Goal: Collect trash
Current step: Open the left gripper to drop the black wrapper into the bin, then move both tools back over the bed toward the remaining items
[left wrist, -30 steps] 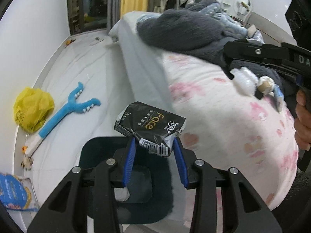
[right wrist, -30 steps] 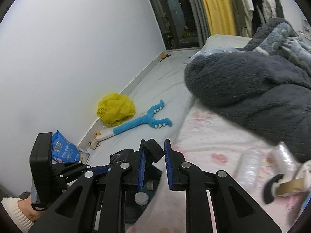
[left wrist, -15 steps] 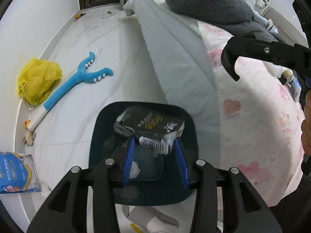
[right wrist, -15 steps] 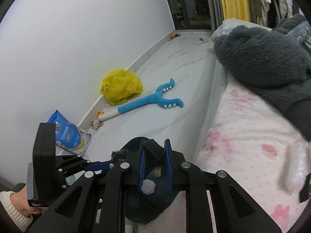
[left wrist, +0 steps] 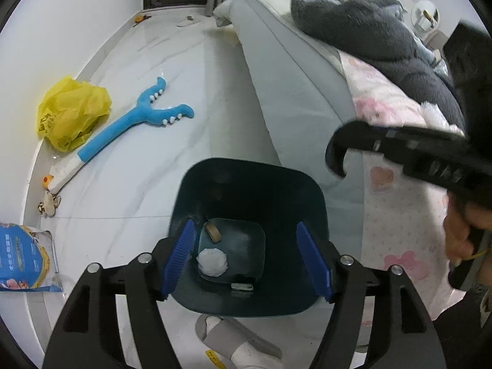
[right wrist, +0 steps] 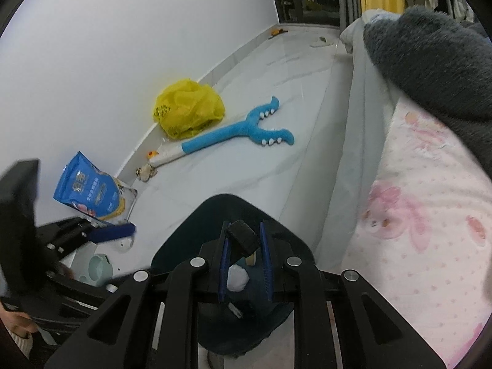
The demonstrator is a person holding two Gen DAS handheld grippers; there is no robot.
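My left gripper (left wrist: 244, 226) hangs over the dark teal bin (left wrist: 246, 163), its jaws opening with nothing between them. On the bin's floor lie a white tissue ball (left wrist: 212, 261), a brown tape ring (left wrist: 213, 232) and a dark scrap with a pale edge (left wrist: 243, 286). My right gripper (right wrist: 244, 224) is shut on a small black object (right wrist: 243, 241), just above the bin (right wrist: 221, 206). In the left wrist view its dark hooked tip (left wrist: 335, 156) hangs at the bin's right, by the bed. The left gripper's blue pad (right wrist: 113, 233) shows at the left of the right wrist view.
The bed with a pink sheet (left wrist: 393, 215) and grey blanket (left wrist: 369, 37) borders the bin's right. A yellow plastic bag (left wrist: 70, 113), a blue plush toy (left wrist: 135, 126) and a blue food bag (left wrist: 21, 255) lie on the floor by the wall. A grey slipper (left wrist: 236, 338) sits below the bin.
My left gripper carried the black packet over the bin, then opened; the packet has left its jaws. My right gripper came down from the bed to the bin, still shut.
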